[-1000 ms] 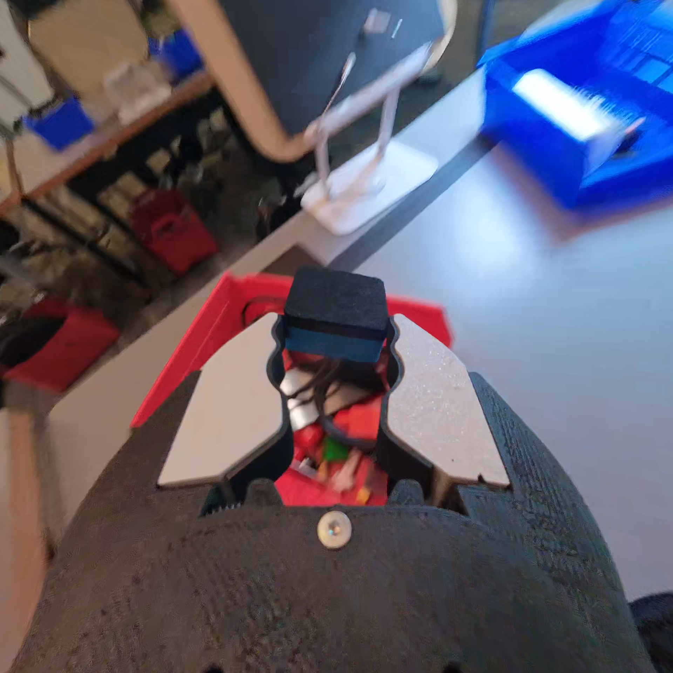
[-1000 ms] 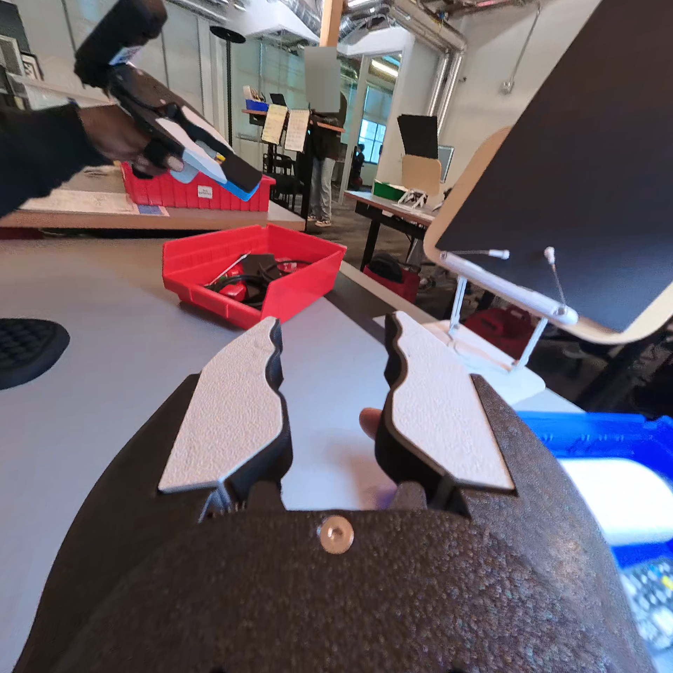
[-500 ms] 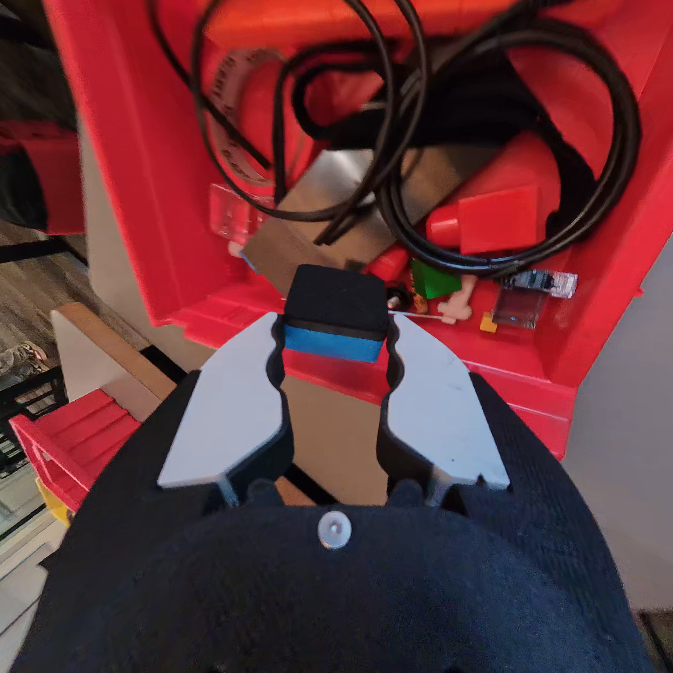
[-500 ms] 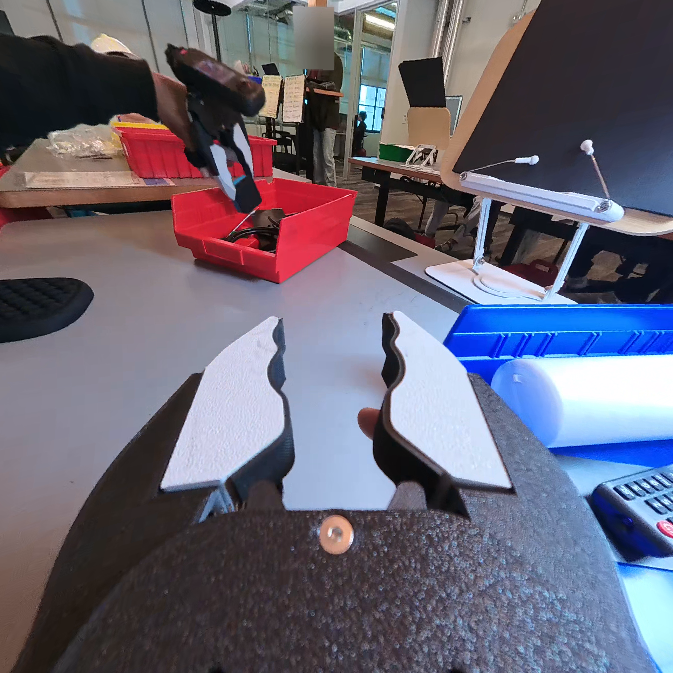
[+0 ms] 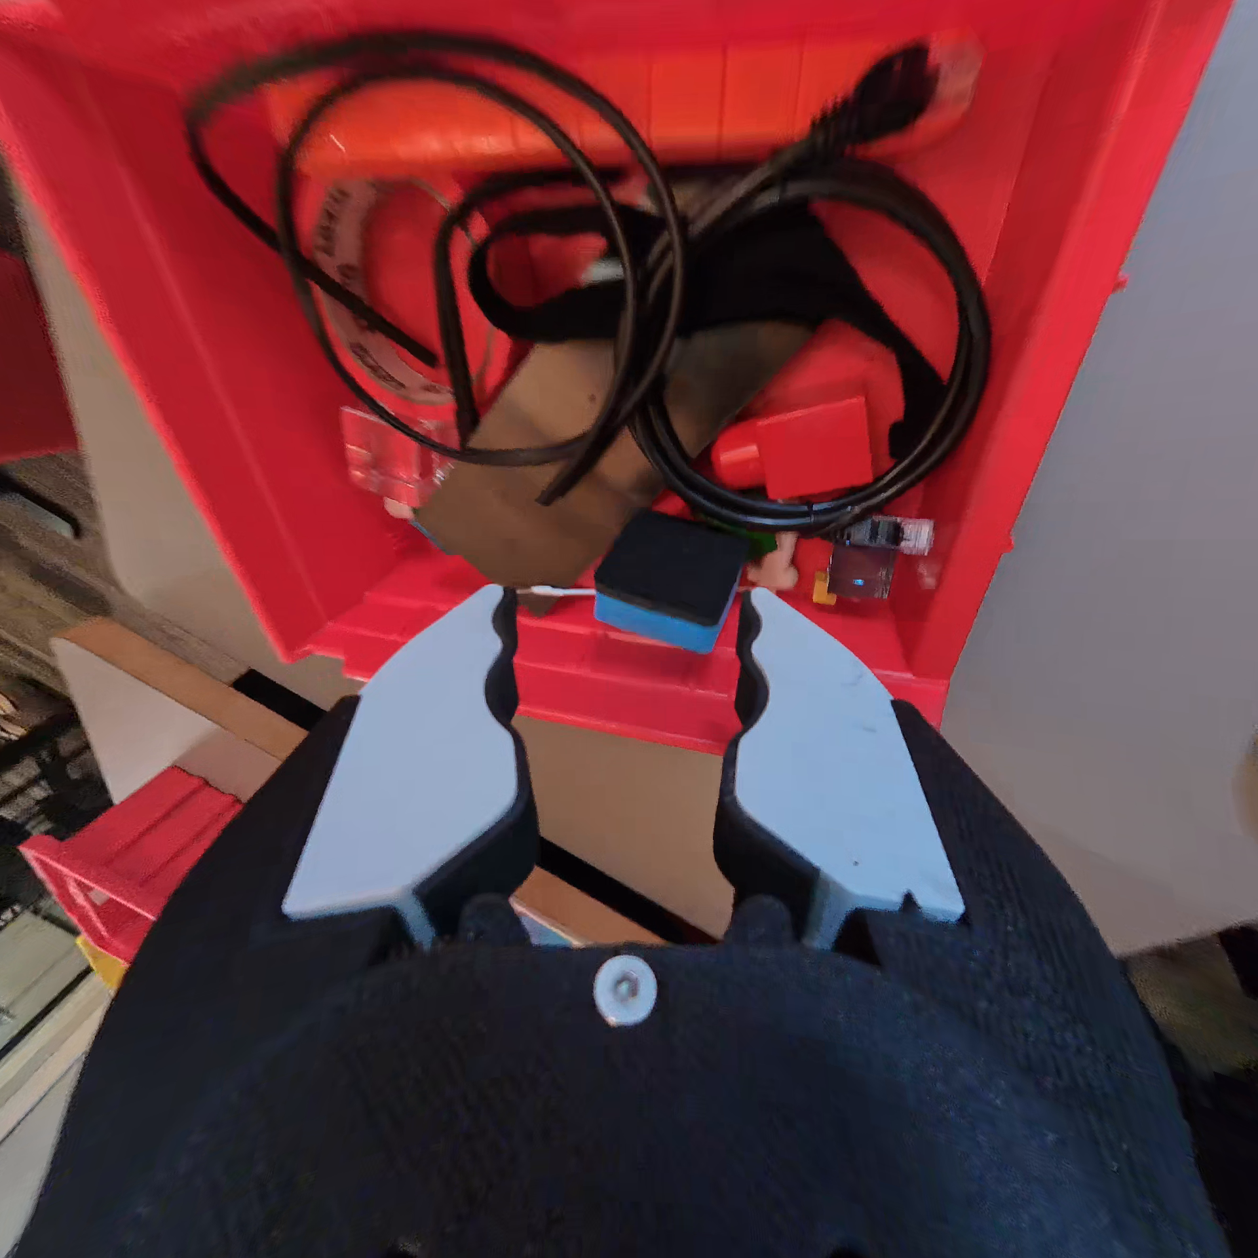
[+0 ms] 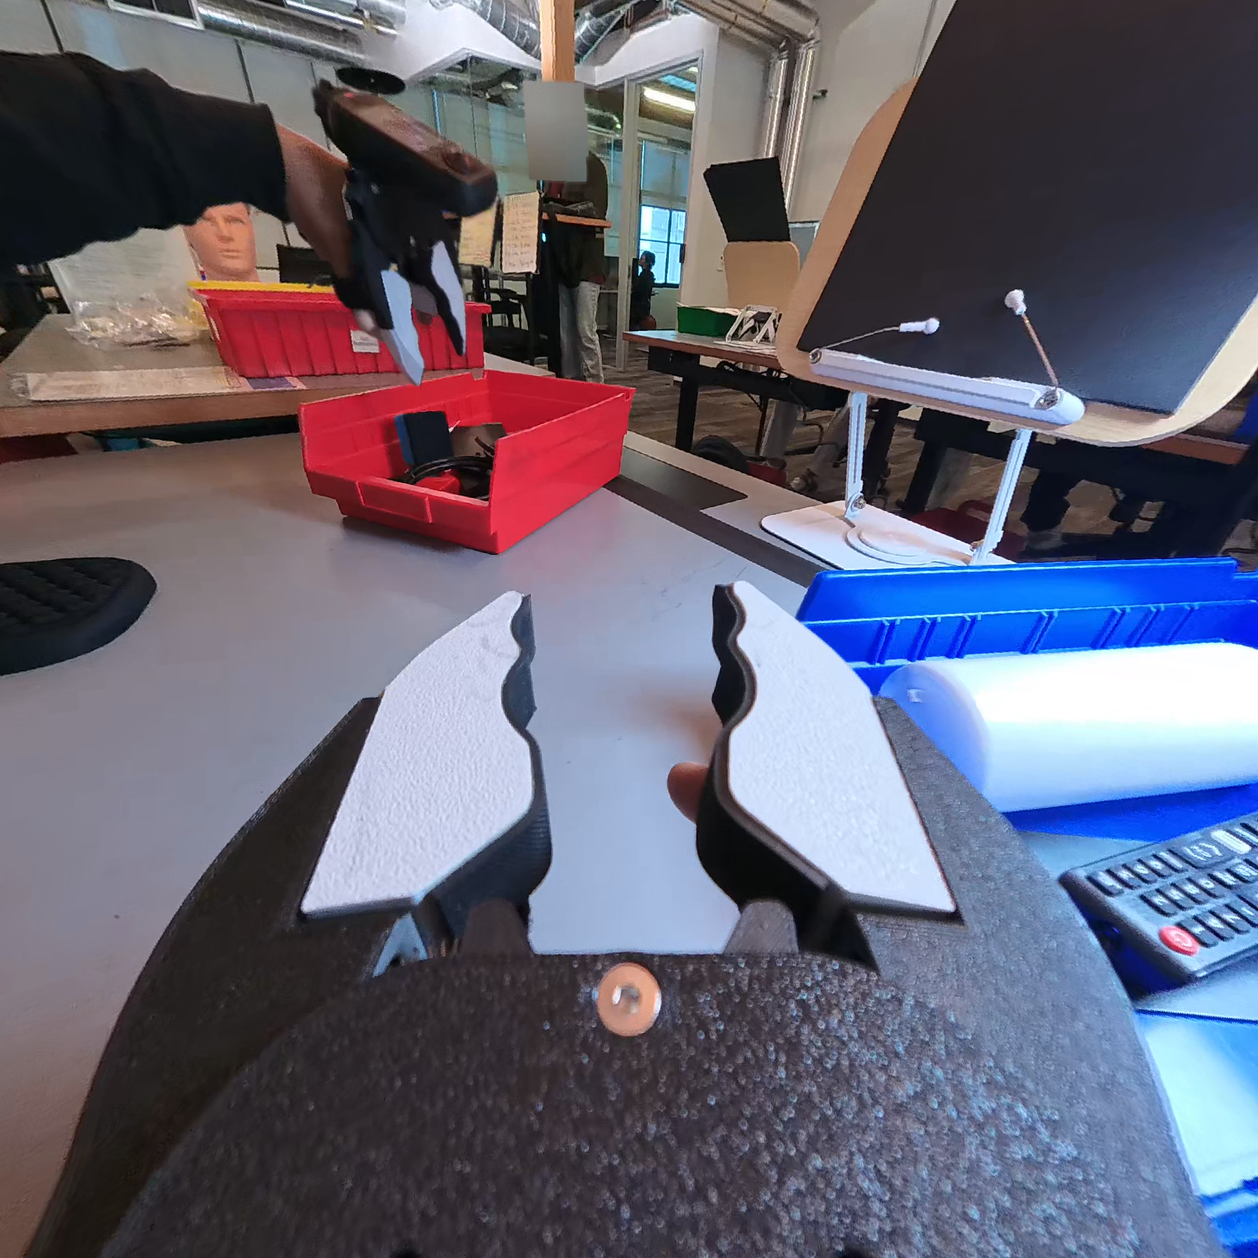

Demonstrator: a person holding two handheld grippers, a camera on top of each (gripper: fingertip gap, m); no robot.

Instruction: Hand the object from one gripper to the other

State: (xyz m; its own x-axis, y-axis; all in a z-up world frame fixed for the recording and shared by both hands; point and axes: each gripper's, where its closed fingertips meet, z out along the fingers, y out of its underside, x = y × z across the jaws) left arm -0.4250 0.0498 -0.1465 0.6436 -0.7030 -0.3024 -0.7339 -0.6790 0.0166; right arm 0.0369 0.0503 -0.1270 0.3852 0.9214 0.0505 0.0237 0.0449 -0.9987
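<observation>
The object is a small square block (image 5: 667, 582) with a black felt-like top and blue base, lying free in the red plastic bin (image 5: 204, 327) among black cables (image 5: 803, 490). The left gripper (image 5: 623, 613) hangs above it, jaws spread; the right gripper (image 6: 619, 613) is spread too, over the smooth grey table (image 6: 238, 613) in an open workshop.

My left claw (image 5: 623, 616): black textured body, pale grey finger plates. Right claw (image 6: 619, 653): dark speckled body, white grainy plates. Block (image 5: 664, 582): black top, blue base. Bin (image 5: 204, 327) bright red, black cables (image 5: 803, 381) coiled in it, plus a brown card (image 5: 544, 497) and a red piece (image 5: 810, 456). Tabletop (image 6: 224, 647) light grey. Second bin (image 6: 1021, 613) blue, with a white roll (image 6: 1089, 721). Remote (image 6: 1184, 892) black, with one red button. Mat (image 6: 54, 606) black, dimpled.
</observation>
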